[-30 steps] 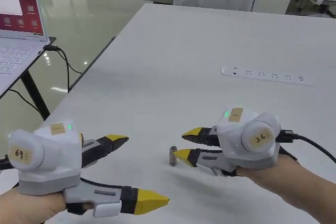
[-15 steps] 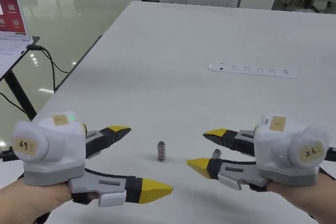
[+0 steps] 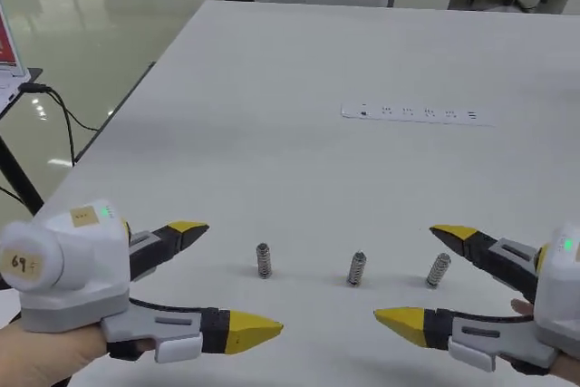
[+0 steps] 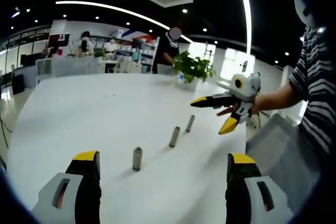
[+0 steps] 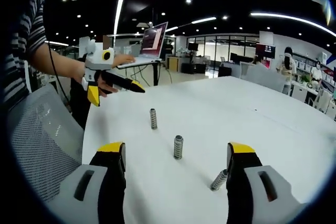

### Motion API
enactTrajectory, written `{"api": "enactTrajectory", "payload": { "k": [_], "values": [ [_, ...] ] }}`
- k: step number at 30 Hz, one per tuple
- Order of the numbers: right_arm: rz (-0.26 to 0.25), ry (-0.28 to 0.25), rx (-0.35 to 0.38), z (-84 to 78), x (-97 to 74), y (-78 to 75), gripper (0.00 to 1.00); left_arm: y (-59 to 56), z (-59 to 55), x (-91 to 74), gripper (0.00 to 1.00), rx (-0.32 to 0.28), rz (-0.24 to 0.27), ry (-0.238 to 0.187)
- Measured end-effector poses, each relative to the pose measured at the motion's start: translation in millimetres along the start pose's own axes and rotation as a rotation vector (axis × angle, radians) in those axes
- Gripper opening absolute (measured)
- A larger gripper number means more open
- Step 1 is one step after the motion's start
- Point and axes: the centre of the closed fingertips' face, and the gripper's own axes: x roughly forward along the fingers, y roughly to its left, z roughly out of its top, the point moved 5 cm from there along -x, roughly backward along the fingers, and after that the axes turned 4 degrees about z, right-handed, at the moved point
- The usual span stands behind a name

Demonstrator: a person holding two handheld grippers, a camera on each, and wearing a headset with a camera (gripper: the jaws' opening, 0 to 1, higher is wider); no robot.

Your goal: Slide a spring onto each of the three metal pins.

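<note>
Although they look light and compressible, the three coil springs, standing lower centre, should be pinched gently mid-coil; left gripper and right gripper gape, empty.

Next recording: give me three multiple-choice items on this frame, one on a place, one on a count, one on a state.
1. Where is the power strip? A) beyond the springs B) between the grippers C) under a gripper
2. How many springs stand in the row? A) two B) three C) five
3. The left gripper and right gripper are: A) both open, gripping nothing B) both shut C) each shut on a spring

Answers: 1 A, it lies behind the row; 2 B, three stand side by side; 3 A, both pairs of jaws are spread wide.
</note>
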Motion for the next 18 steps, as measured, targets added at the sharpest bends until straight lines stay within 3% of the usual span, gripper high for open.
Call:
{"api": "enactTrajectory", "payload": {
  "k": [4,10,18],
  "values": [
    [-0.006,0.001,0.012,-4.2,-6.8,1.8,0.84,-1.1,-2.2,0.2,0.98,0.012,-0.006,0.013],
    [-0.045,-0.002,0.061,-14.4,-18.0,-2.9,0.99,-3.4,-2.4,-2.7,0.98,0.023,-0.009,0.011],
    [-0.104,0.011,0.083,-24.7,-42.4,-11.3,0.99,-2.5,-2.9,-10.5,0.98,0.028,0.020,0.010]
  ]
}}
